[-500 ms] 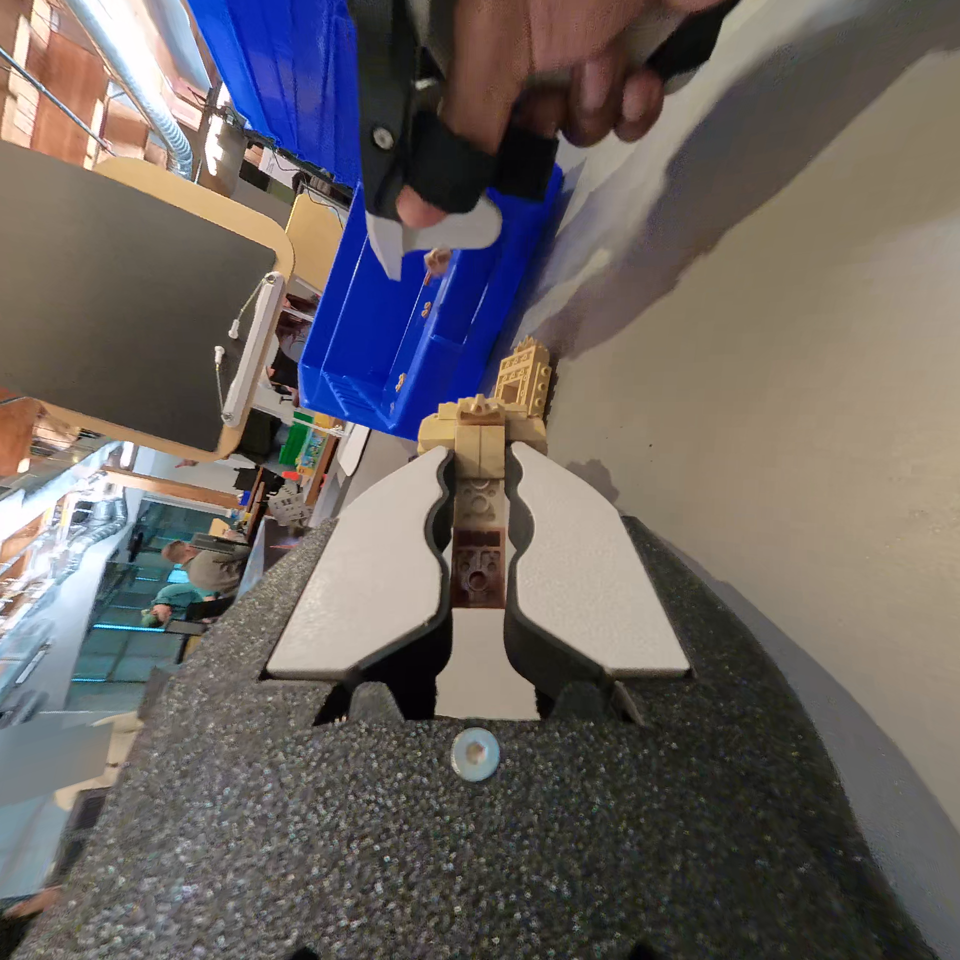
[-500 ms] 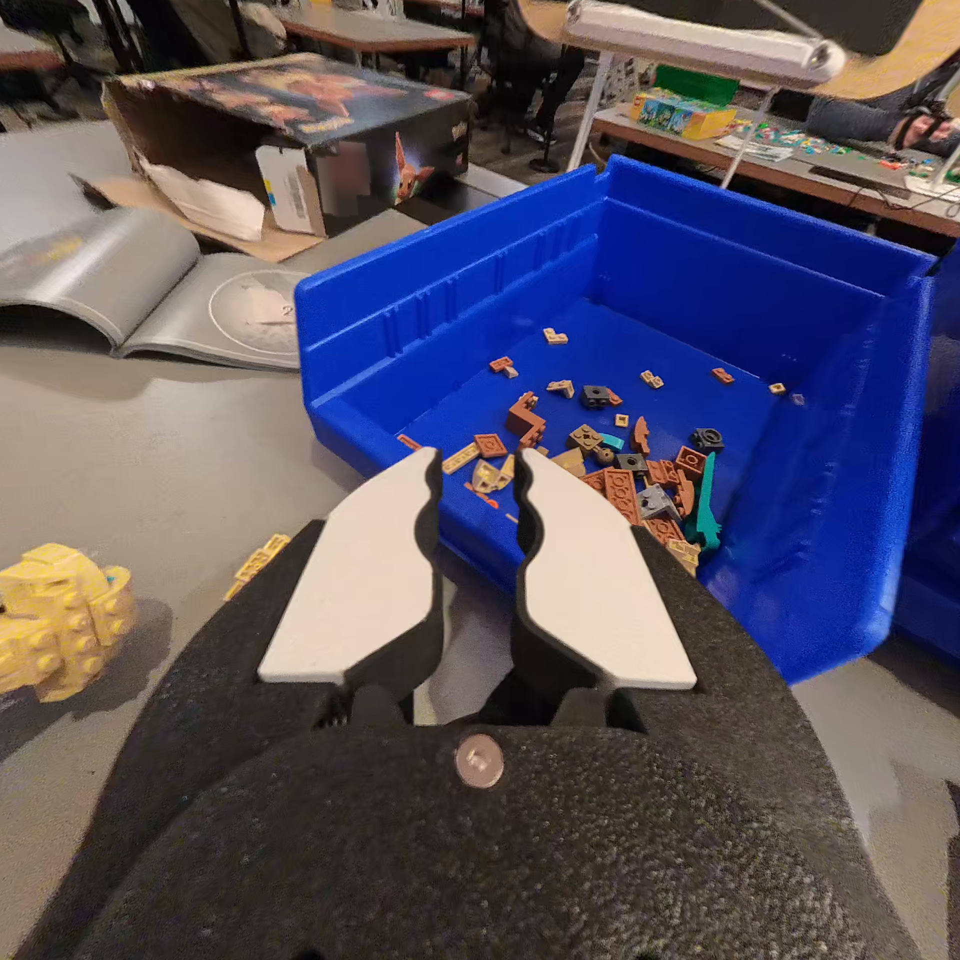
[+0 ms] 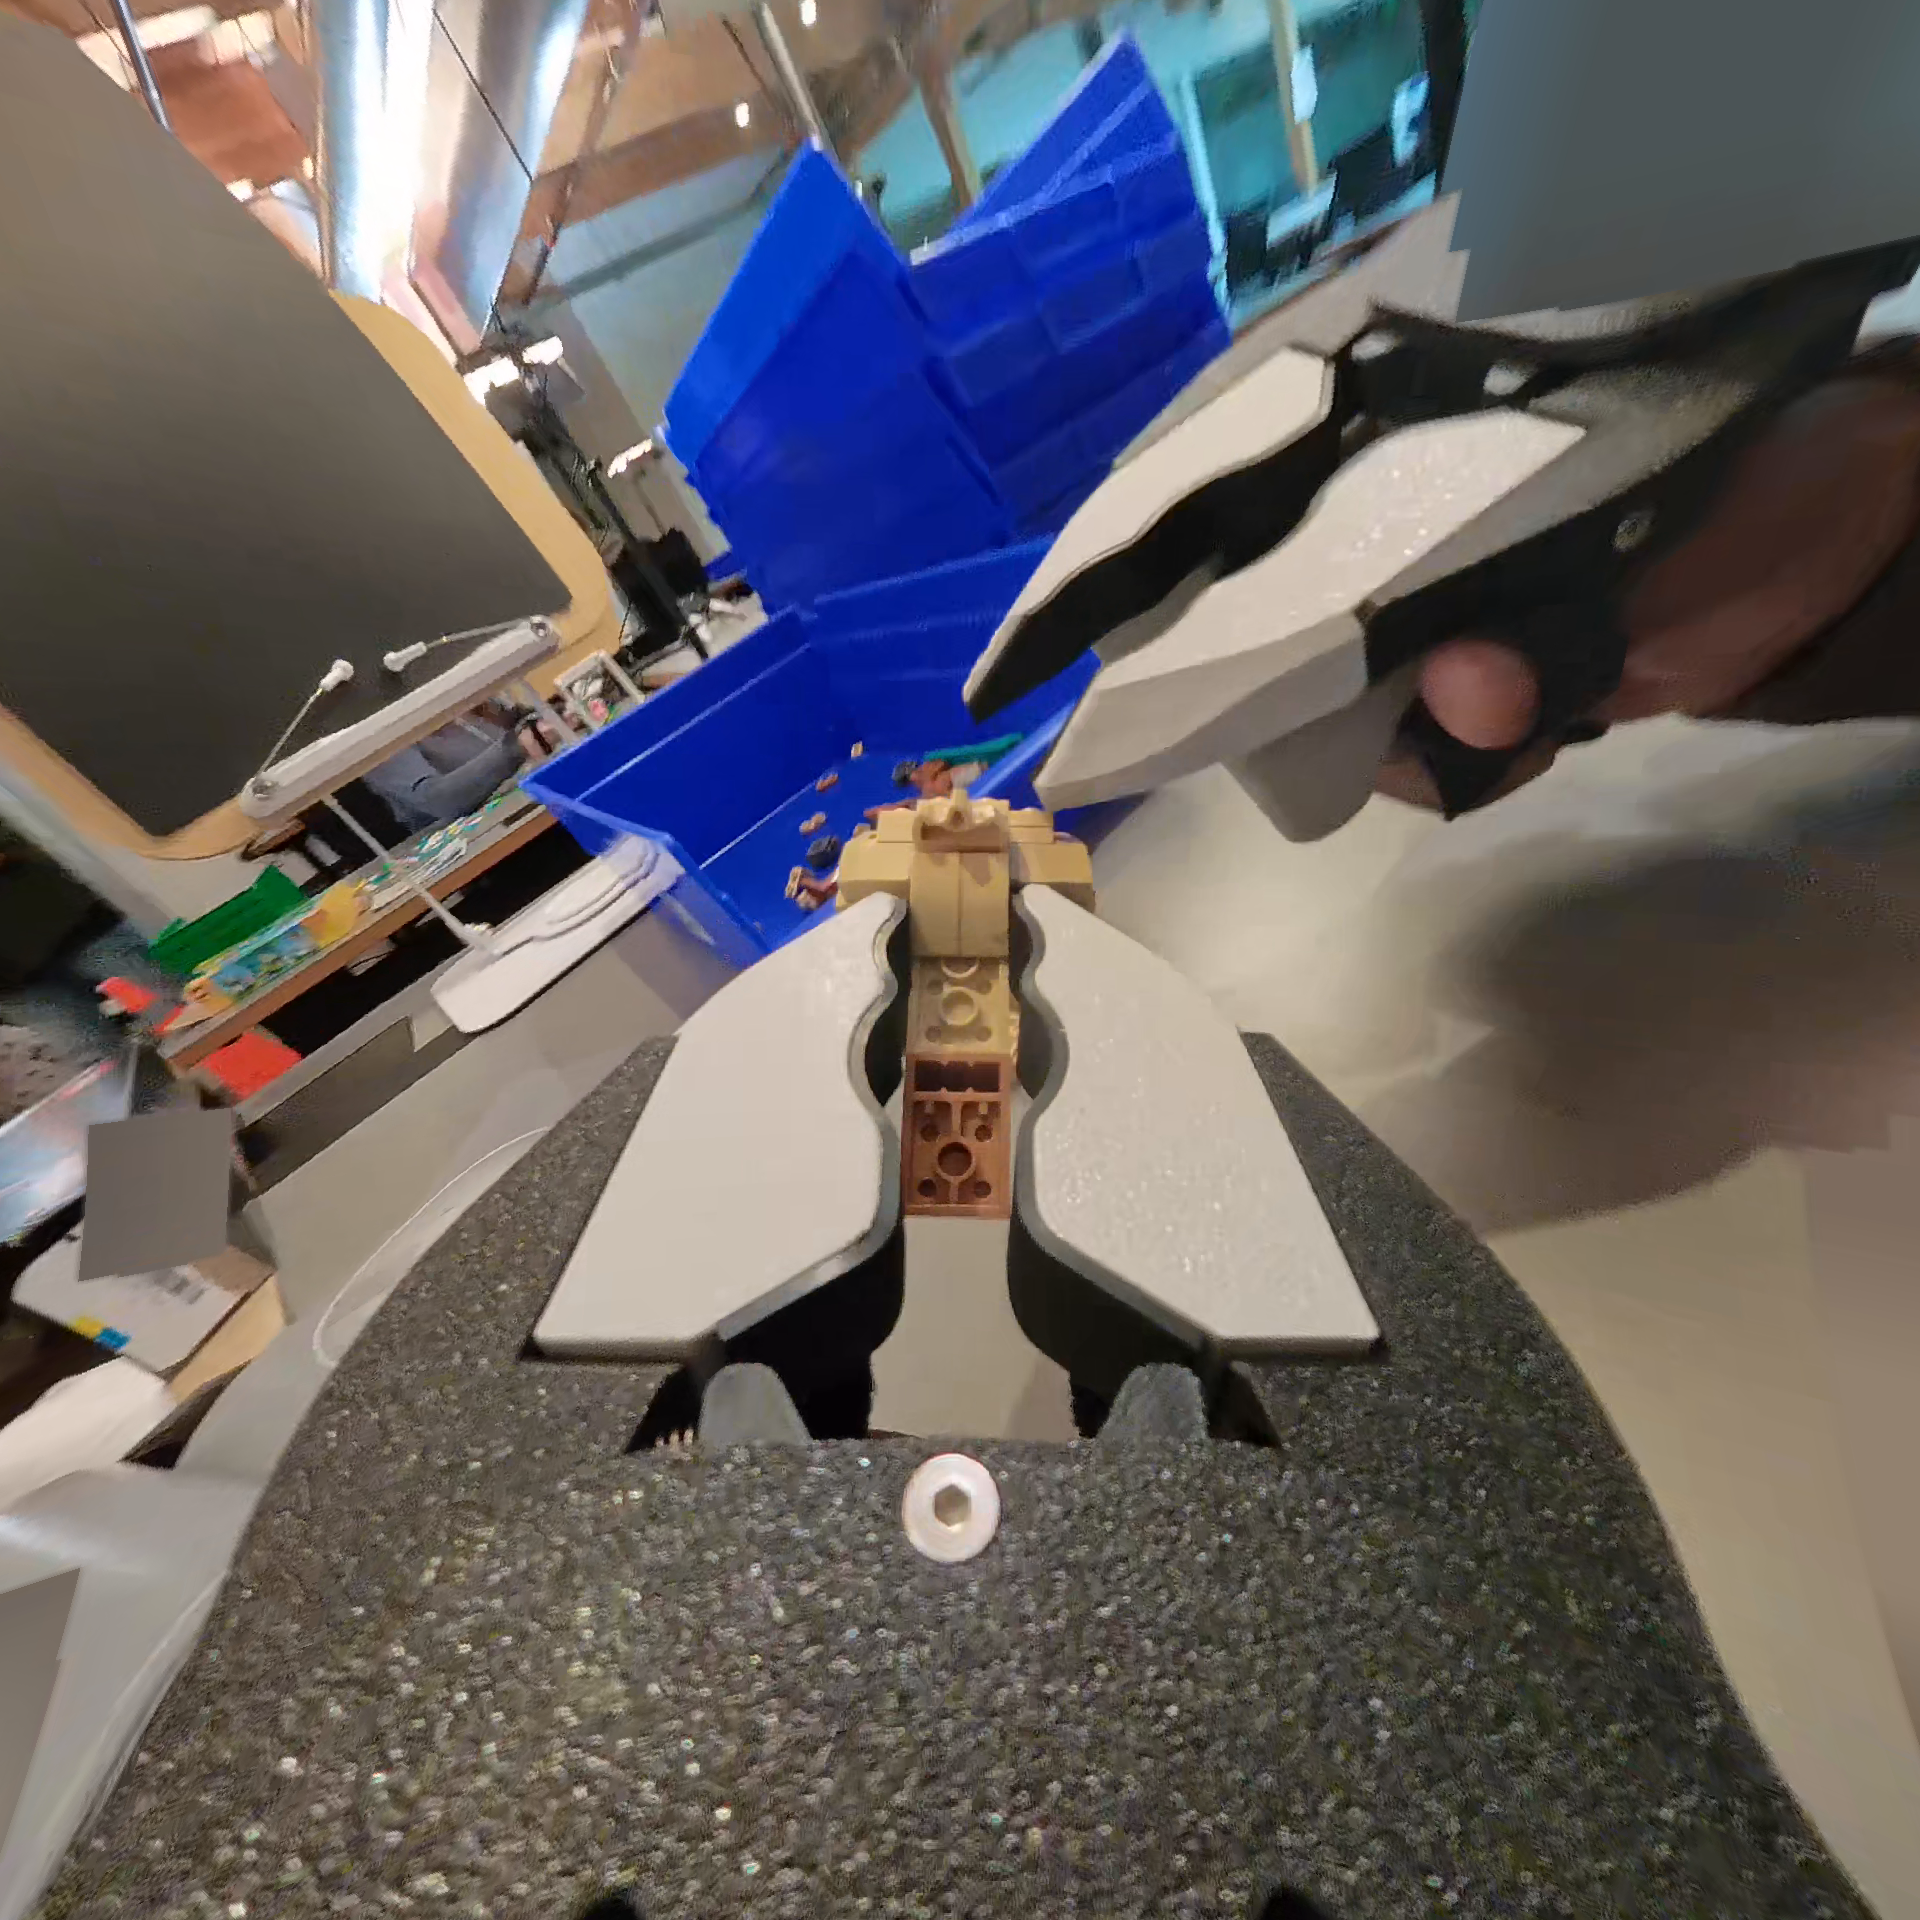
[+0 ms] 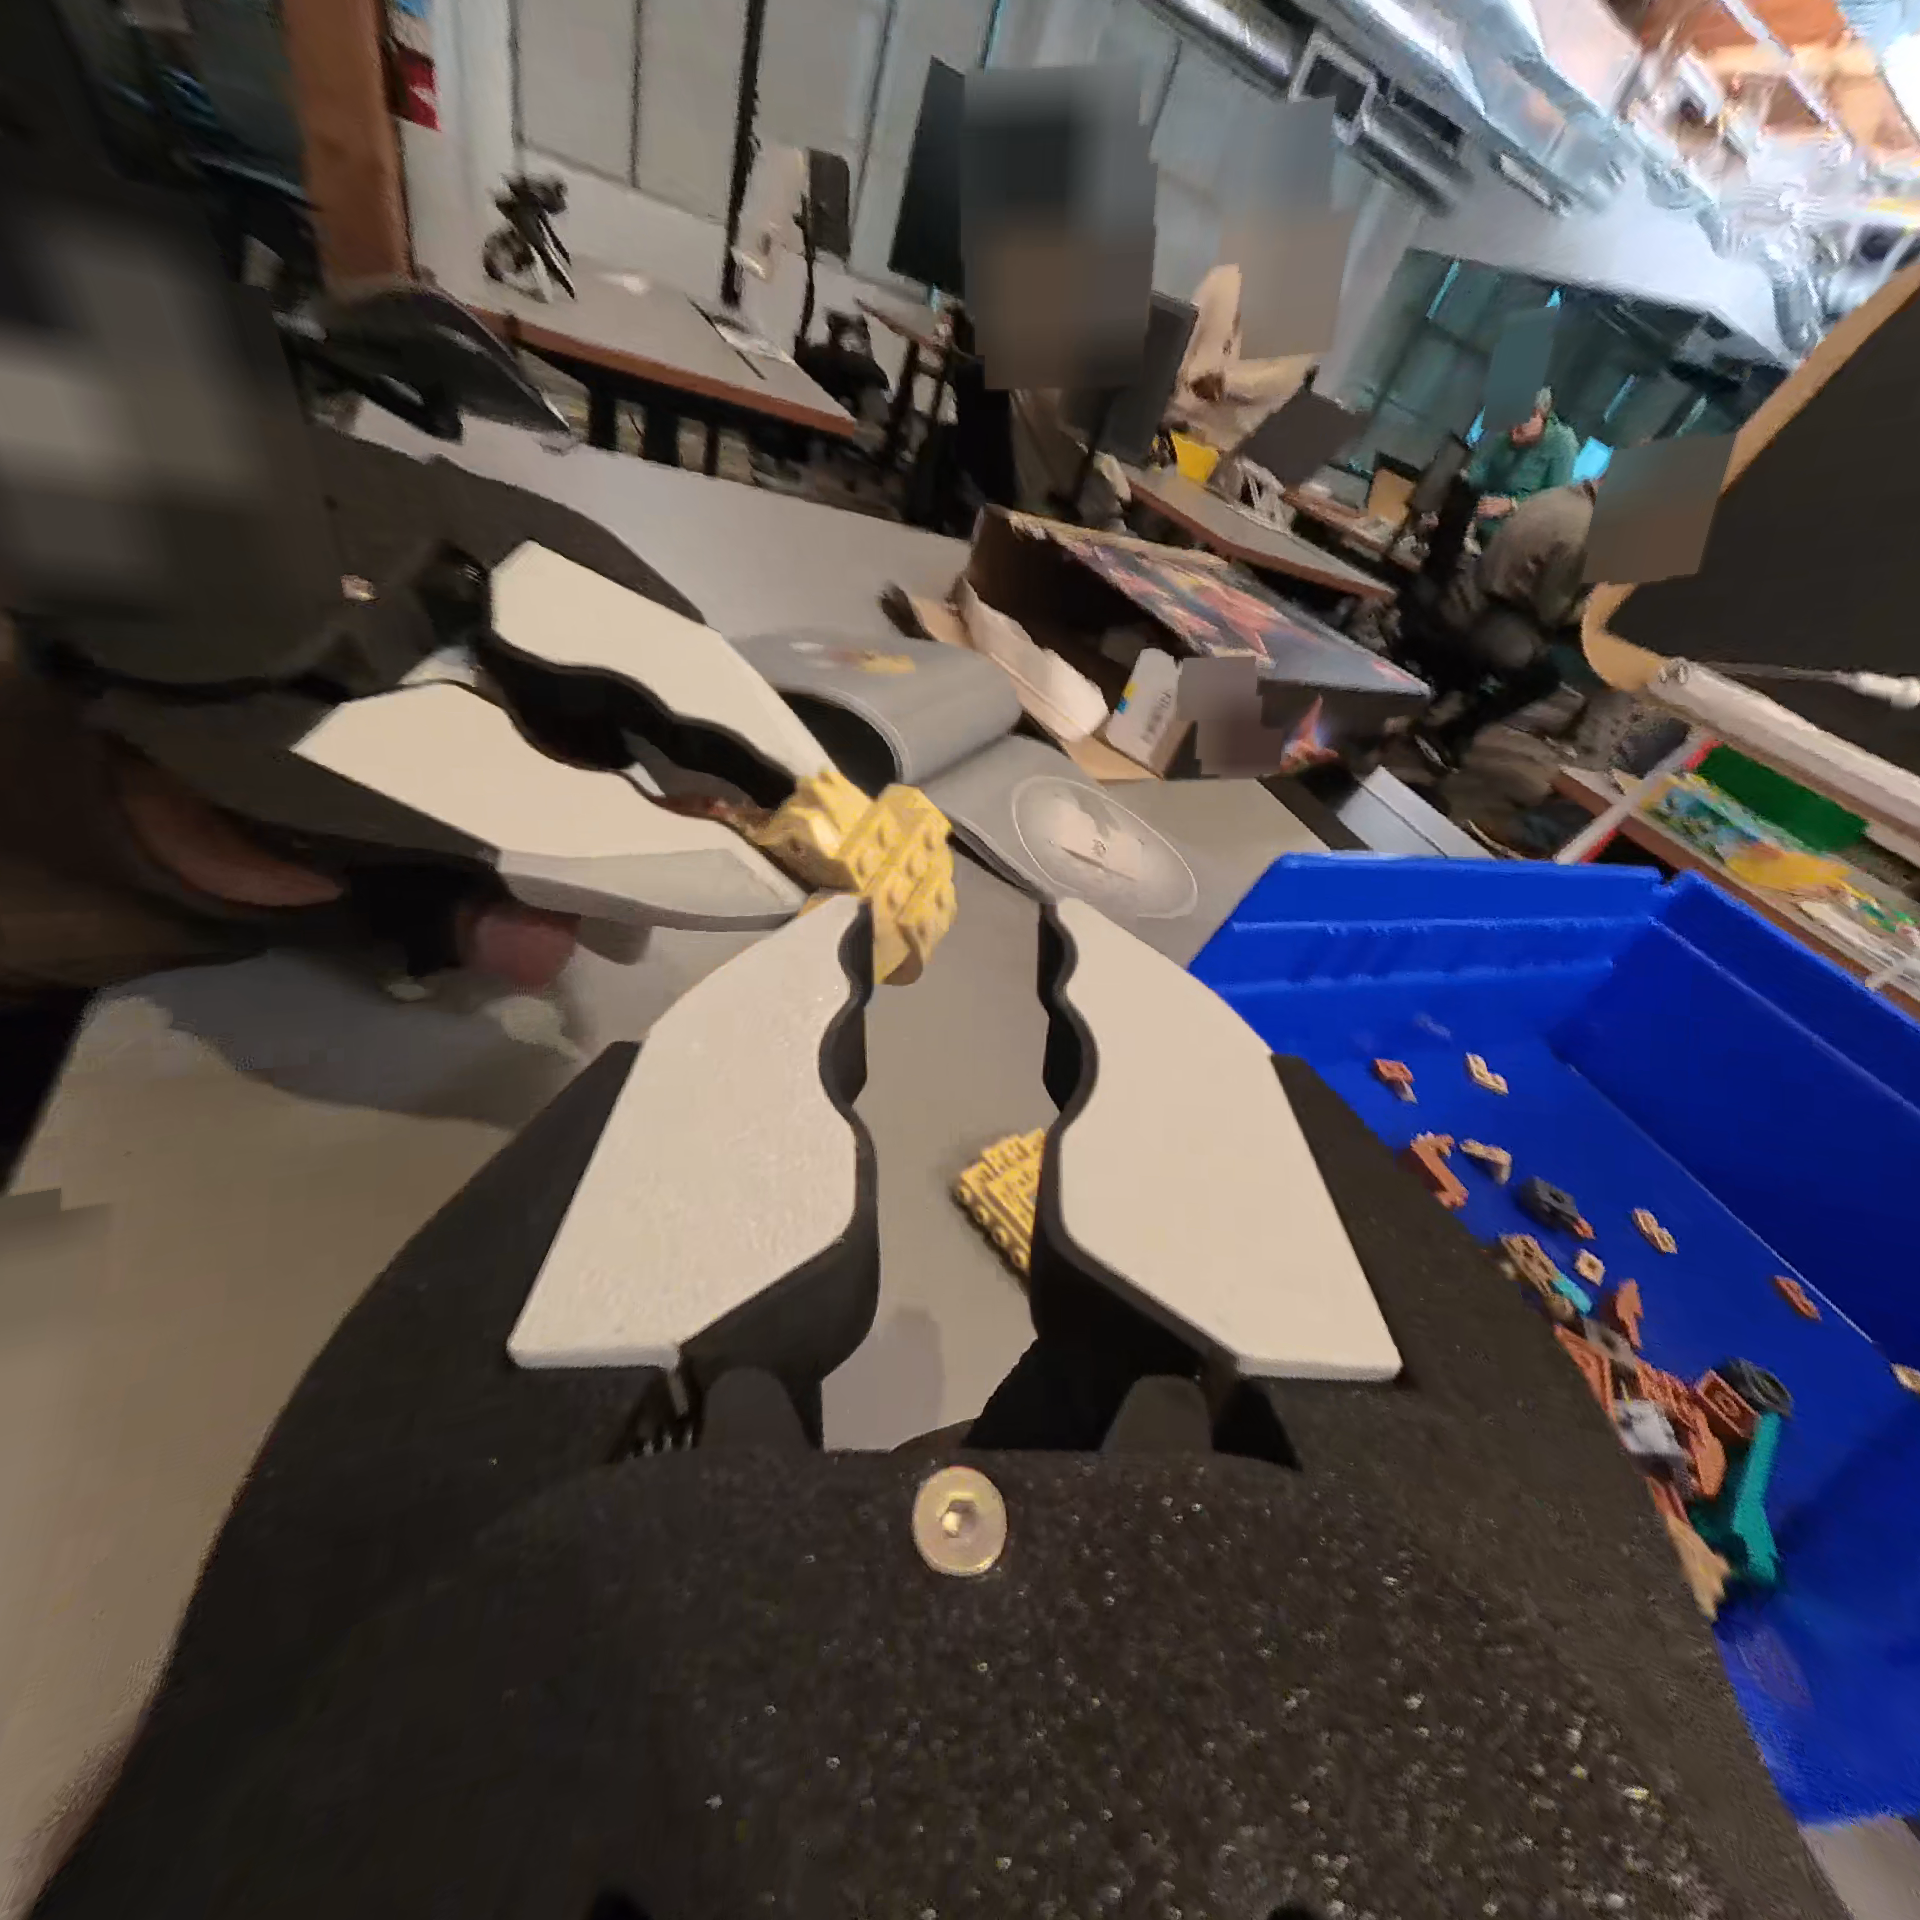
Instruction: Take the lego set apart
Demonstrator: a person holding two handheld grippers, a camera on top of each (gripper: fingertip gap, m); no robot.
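While the left gripper (image 3: 961,925) squeezes it from both sides, a small tan and brown brick build (image 3: 961,997) sits up off the grey table (image 3: 1558,1455). The brown part lies deep between the fingers, and the tan part sticks out past the tips. Both grey pads press on it, so it is held tight.

In the right wrist view the same brick build (image 4: 894,862) looks yellow-tan, held by the left gripper (image 4: 769,821) that comes in from the left. It hangs just in front of the right gripper (image 4: 951,925), close to its left fingertip (image 4: 810,935). I cannot tell if that tip touches it. The right gripper's fingers stand apart with nothing between them but the grey table below. In the left wrist view the right gripper (image 3: 1049,717) comes in from the upper right, in a person's hand (image 3: 1766,582).

A flat tan plate piece (image 4: 1003,1195) lies on the table under the right gripper, partly hidden by its right finger.

A blue bin (image 4: 1714,997) stands to the right, with many small brown, tan and dark loose pieces (image 4: 1621,1299) inside. Behind the grippers lie an open grey booklet (image 4: 1060,821) and a torn dark cardboard box (image 4: 1205,613).
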